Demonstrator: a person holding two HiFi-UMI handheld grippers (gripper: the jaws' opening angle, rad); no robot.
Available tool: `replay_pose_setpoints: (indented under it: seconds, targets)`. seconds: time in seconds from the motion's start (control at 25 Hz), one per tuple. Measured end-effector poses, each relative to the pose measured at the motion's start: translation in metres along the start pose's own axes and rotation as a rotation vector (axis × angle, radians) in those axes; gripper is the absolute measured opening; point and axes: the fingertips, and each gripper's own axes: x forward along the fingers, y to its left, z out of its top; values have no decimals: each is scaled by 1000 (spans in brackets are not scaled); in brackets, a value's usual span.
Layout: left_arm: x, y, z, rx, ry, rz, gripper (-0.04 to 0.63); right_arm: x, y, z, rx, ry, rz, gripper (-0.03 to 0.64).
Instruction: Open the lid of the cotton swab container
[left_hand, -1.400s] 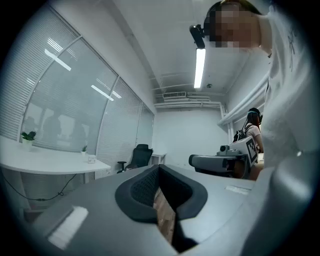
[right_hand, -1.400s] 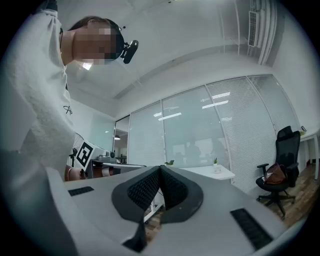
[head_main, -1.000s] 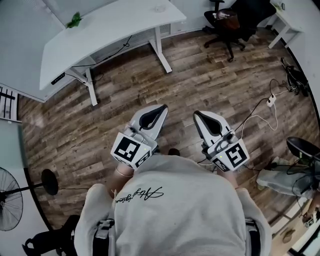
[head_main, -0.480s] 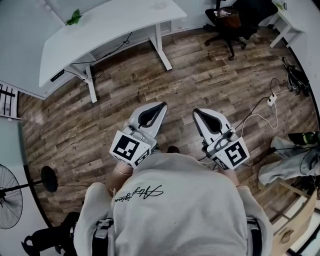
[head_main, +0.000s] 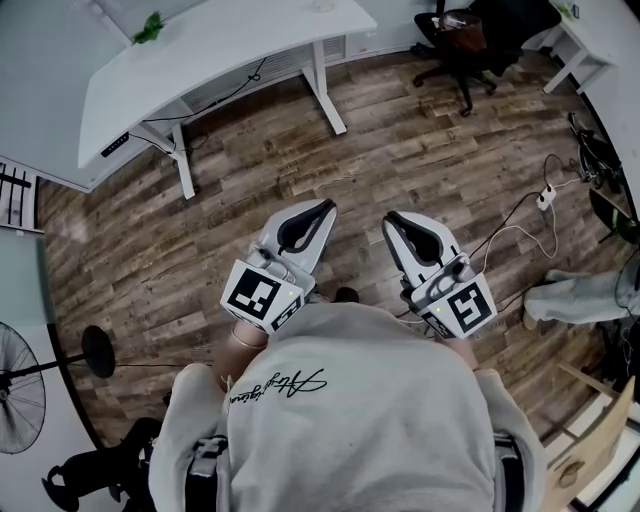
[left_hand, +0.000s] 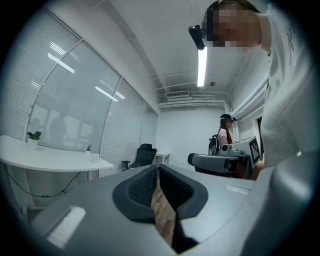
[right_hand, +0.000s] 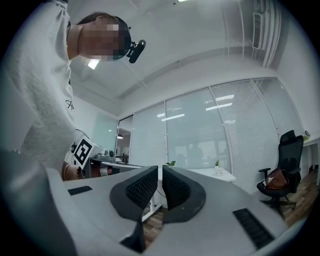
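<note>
**Risks, nearest first**

1. The left gripper (head_main: 322, 210) and right gripper (head_main: 393, 220) are grey-and-white two-jaw tools with black ribbed pads. They are held level just ahead of the person's pale grey sweatshirt (head_main: 350, 420), over bare brown wood-plank floor (head_main: 200, 250). No work surface lies beneath them. By my reading, the task has not begun.
2. A white power strip (head_main: 543, 200) with trailing leads lies on the floor, right of centre in the head view. A walk forward that drifts right could catch a foot there.
3. A second person's leg in pale trousers (head_main: 570, 298) shows at the right edge, well apart from the right gripper. A wide swing of that arm, or a step by either party, could close the distance.
4. No cotton swab container can be made out in any view. A small pale object (head_main: 320, 6) stands on the long white desk (head_main: 200, 60) at the top edge, too small to identify. If it is the container, reaching it with jaws this narrow would likely shove or tip it rather than straddle the lid. Widen the jaws first.

**Tongs**

- Left gripper: its pads (left_hand: 141, 187) meet at the tips, so it is closed. Nothing is between them. Floor planks show through the slot behind the tips.
- Right gripper: its pads (right_hand: 140, 190) stand a narrow slit apart, having just been opening slightly. Nothing is between them. A desk leg shows through the gap.
- Neither gripper touches anything.
</note>
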Motion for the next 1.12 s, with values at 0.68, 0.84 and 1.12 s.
replay_pose_setpoints:
  seconds: [0.68,0.84,1.12]
  targets:
    - [-7,13,1,-25,-16,80,230,-3,-18,-11,17,17,-74,275]
    - [-9,13,2,-30,-32,96,281,-3,-19,-11,26,18,-84,319]
    - [-8,12,5,-29,-39,97,301,-4,-21,-10,29,12,-89,333]
